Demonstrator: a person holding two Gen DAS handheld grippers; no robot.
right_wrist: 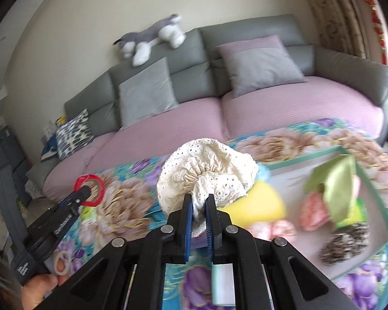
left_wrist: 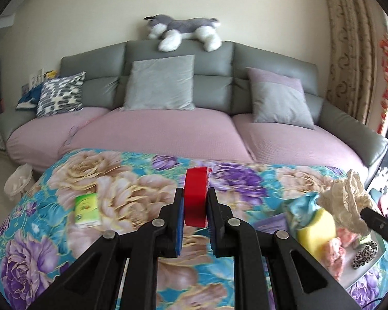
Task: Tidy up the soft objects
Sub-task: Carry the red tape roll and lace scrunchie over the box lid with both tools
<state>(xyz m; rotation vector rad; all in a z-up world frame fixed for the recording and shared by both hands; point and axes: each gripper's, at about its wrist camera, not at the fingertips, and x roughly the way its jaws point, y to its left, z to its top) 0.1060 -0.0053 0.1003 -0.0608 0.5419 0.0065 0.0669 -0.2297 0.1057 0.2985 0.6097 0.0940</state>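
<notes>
Home living room: grey sofa [left_wrist: 183, 82], cushions, plush dog [left_wrist: 183, 29], curtain [left_wrist: 349, 51].

**Open middle, crowded right**

The flowered quilt [left_wrist: 132, 196] lies mostly bare in its middle. A small green packet [left_wrist: 86, 210] sits left; the shallow green-rimmed box [right_wrist: 375, 193] and yellow foam block [right_wrist: 256, 201] fill the right.

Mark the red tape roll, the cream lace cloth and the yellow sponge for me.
red tape roll [left_wrist: 196, 196], left wrist view, its outer red band.
cream lace cloth [right_wrist: 207, 173], right wrist view, gathered middle.
yellow sponge [right_wrist: 261, 201], right wrist view, its broad yellow face.
</notes>
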